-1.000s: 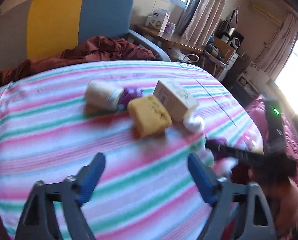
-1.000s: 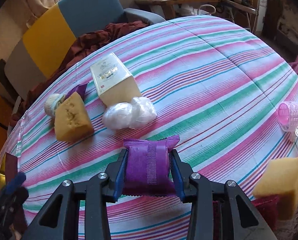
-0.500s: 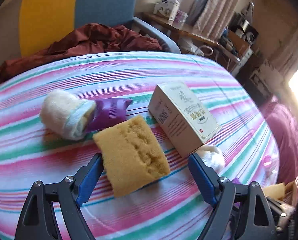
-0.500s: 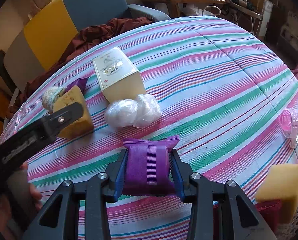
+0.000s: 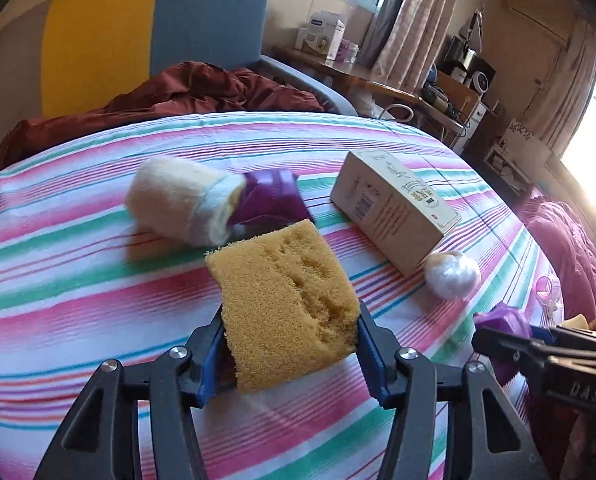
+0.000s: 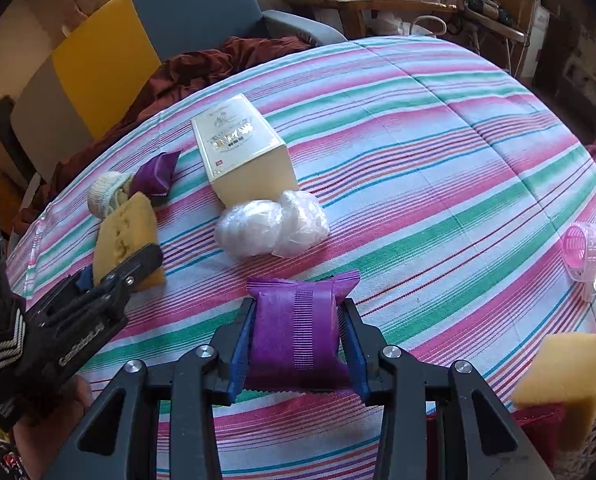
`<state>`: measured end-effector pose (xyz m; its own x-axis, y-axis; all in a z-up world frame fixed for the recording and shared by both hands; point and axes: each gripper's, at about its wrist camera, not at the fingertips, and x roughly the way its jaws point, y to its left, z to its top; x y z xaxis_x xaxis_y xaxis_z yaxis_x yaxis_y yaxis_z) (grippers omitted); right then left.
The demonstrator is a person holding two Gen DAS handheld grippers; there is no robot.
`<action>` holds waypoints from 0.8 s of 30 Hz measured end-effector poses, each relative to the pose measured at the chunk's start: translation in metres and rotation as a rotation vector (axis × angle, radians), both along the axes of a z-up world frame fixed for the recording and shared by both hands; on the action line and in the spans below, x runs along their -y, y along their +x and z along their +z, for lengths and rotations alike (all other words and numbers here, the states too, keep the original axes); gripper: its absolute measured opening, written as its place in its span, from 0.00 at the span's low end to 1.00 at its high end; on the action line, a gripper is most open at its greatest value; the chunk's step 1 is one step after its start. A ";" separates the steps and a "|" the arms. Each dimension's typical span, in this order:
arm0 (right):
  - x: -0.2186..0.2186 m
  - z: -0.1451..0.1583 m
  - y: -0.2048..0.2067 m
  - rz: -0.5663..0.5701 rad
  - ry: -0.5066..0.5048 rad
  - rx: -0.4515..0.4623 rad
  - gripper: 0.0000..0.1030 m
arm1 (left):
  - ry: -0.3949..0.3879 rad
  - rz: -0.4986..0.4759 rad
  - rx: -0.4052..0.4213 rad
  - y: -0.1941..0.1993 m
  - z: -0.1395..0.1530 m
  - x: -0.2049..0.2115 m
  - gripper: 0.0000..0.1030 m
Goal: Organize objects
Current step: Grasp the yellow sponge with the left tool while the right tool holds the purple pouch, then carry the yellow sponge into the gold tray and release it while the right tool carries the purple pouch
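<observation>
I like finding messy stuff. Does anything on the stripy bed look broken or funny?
Yes. The yellow sponge between the left gripper's jaws has a dented, pitted top, as if bits were torn out. It also lies at an angle to the cream box. Nothing looks spilled.

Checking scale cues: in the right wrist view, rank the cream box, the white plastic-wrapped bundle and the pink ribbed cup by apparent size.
1. Cream box, largest.
2. White plastic-wrapped bundle.
3. Pink ribbed cup, smallest, though fisheye distortion near the edge makes it less sure.
</observation>
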<state>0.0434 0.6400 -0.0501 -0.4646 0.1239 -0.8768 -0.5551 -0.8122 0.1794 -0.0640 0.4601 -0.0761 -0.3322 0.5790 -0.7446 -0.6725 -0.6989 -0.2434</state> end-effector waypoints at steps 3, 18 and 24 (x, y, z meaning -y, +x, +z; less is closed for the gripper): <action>0.004 0.000 -0.002 0.029 -0.026 -0.018 0.40 | 0.010 0.031 -0.007 0.003 0.000 0.019 0.55; 0.050 0.009 -0.021 0.244 -0.038 -0.113 0.40 | 0.039 0.057 -0.025 0.035 0.002 0.085 0.55; 0.062 0.004 -0.026 0.287 0.044 -0.059 0.40 | 0.047 0.053 -0.028 0.048 0.003 0.104 0.55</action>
<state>0.0172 0.5779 -0.0462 -0.5360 0.0174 -0.8440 -0.2914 -0.9422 0.1656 -0.0160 0.3560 -0.0727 -0.3835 0.5942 -0.7070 -0.6418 -0.7219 -0.2586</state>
